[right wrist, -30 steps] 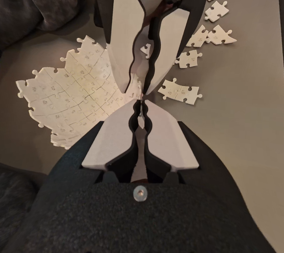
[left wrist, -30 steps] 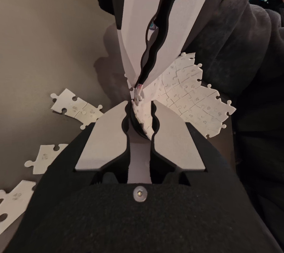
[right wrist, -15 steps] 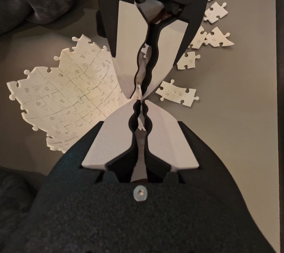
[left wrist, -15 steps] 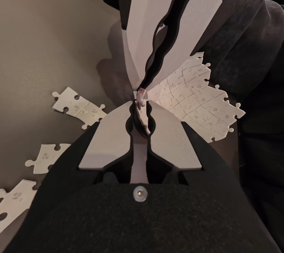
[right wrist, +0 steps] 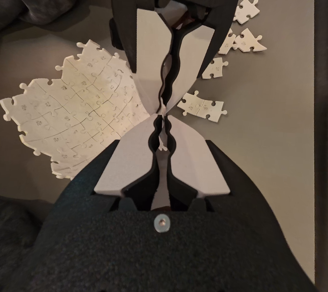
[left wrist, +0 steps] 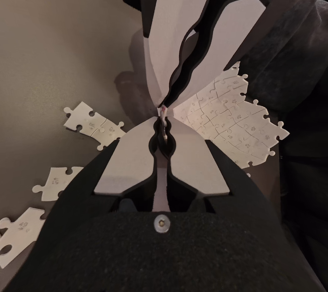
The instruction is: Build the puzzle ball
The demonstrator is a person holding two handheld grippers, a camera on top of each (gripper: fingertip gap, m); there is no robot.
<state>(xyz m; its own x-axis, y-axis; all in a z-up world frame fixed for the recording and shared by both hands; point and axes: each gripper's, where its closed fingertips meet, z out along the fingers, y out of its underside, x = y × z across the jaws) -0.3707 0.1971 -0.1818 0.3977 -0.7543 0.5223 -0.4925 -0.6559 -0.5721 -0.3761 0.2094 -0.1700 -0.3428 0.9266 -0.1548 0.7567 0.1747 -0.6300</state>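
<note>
Grey table [right wrist: 266, 159]: matte surface under everything, cut off at the right by a dark edge.
Assembled puzzle section [right wrist: 71, 109]: white curved sheet of joined pieces, blank side up – it fans out from the meeting point of the grippers, widest at its far toothed edge; its near corner is hidden behind the fingers.
Left gripper [left wrist: 162, 120]: jaws narrow, closed on the thin edge of the assembled section; how deep the edge sits between the wavy pads is hard to make out.
Right gripper [right wrist: 162, 118]: jaws narrow too, pinching a small puzzle piece [right wrist: 162, 143] seen edge-on, its knob showing below the pads; most of the piece is hidden.
Meeting point: both sets of fingertips touch nose to nose, the small piece against the section's edge – whether it is locked in cannot be told.
Joined pair of pieces [right wrist: 202, 105]: flat on the table just beside the fingertips, long axis running crosswise.
Loose pieces [right wrist: 214, 68]: scattered behind the left gripper, partly covered by it.
Grey sleeve [left wrist: 284, 52]: cut off at the frame edge.
</note>
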